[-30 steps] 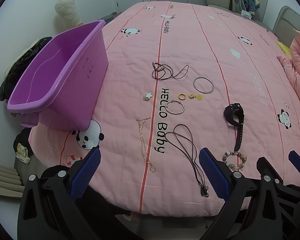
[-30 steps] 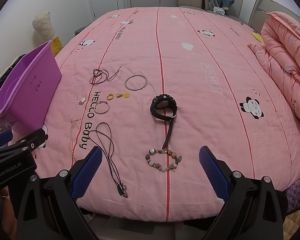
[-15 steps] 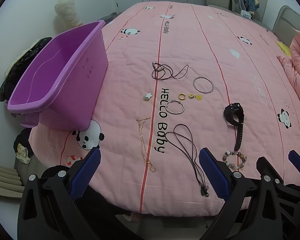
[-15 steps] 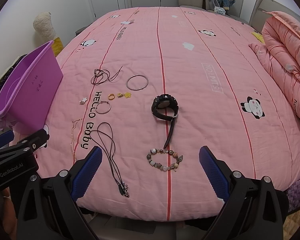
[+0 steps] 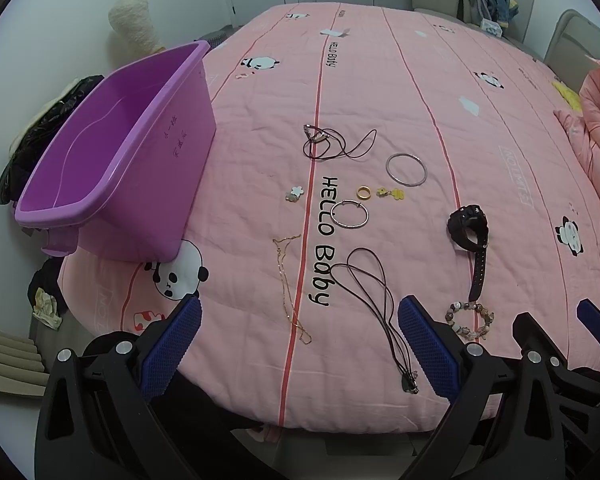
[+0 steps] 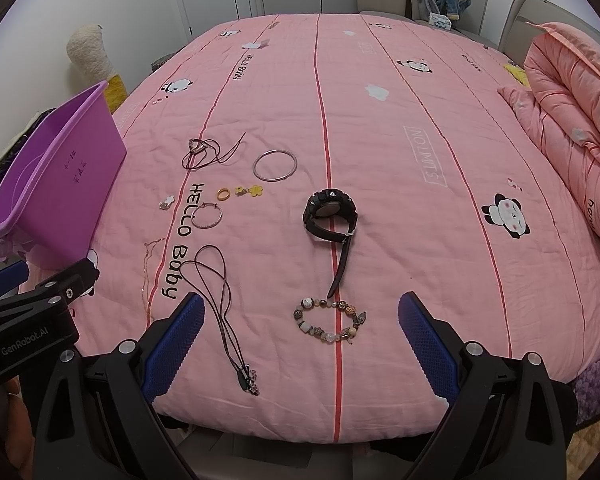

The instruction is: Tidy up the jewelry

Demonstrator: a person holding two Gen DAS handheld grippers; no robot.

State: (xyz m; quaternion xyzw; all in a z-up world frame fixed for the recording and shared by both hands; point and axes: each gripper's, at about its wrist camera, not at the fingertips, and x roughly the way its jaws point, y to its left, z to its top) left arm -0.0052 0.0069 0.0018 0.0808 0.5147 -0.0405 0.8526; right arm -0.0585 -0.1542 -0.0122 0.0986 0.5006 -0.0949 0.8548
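A bedroom with white closet doors and a chair piled with clothes at the far end; most of the view is a bed (image 6: 380, 128) under a pink quilted cover printed with pandas, red stripes and the words "HELLO Baby" and "NO LIMITS". Jewelry lies scattered near the front edge of the bed. A purple bin (image 5: 112, 168), empty, with small handwritten characters on its side, sits at the left edge of the bed. The right gripper (image 6: 300, 340) has its jaws spread wide and holds nothing; a beaded bracelet (image 6: 330, 320) lies on the cover between its blue pads, closest of all the pieces. Just beyond it is a black watch (image 6: 332, 216), its strap running lengthwise toward the jaws. The left gripper (image 5: 298, 344) is likewise spread and empty, with a thin gold chain (image 5: 290, 280) and a dark cord necklace (image 5: 376, 300) lying lengthwise between its pads. Farther off lie two silver bangles, a gold ring (image 5: 364, 192), small charms and another cord necklace. The right hand seems better placed for the bracelet, the left for the bin. "GenRobot.AI" is printed on the left gripper's body.
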